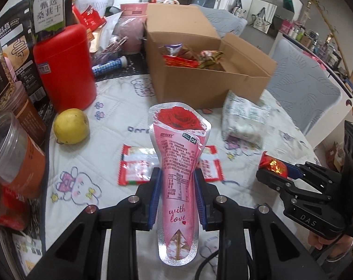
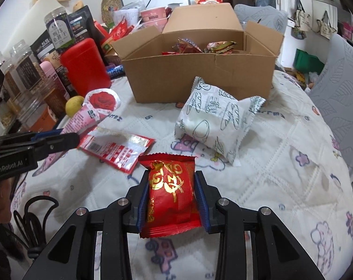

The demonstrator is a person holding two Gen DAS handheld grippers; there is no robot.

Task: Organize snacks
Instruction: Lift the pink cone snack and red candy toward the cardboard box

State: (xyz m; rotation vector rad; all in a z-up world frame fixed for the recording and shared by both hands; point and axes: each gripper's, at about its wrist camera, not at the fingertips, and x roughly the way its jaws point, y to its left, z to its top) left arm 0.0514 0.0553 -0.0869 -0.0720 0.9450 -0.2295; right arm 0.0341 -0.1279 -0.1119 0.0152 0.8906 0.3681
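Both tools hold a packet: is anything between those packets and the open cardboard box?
Nothing blocks the pink rose pouch from the cardboard box. The white patterned packet lies before the box's front wall, on the red packet's way; passing above clears it.

Black gripper (image 1: 177,179) frames, blue pads, silver screws, black cable.

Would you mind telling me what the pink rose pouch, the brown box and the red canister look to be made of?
Pink rose pouch: glossy printed film, likely foil-lined, given its silvery sealed edge.
Brown box: matte corrugated cardboard; creases and raw flap edges show.
Red canister: smooth, slightly shiny, probably plastic.
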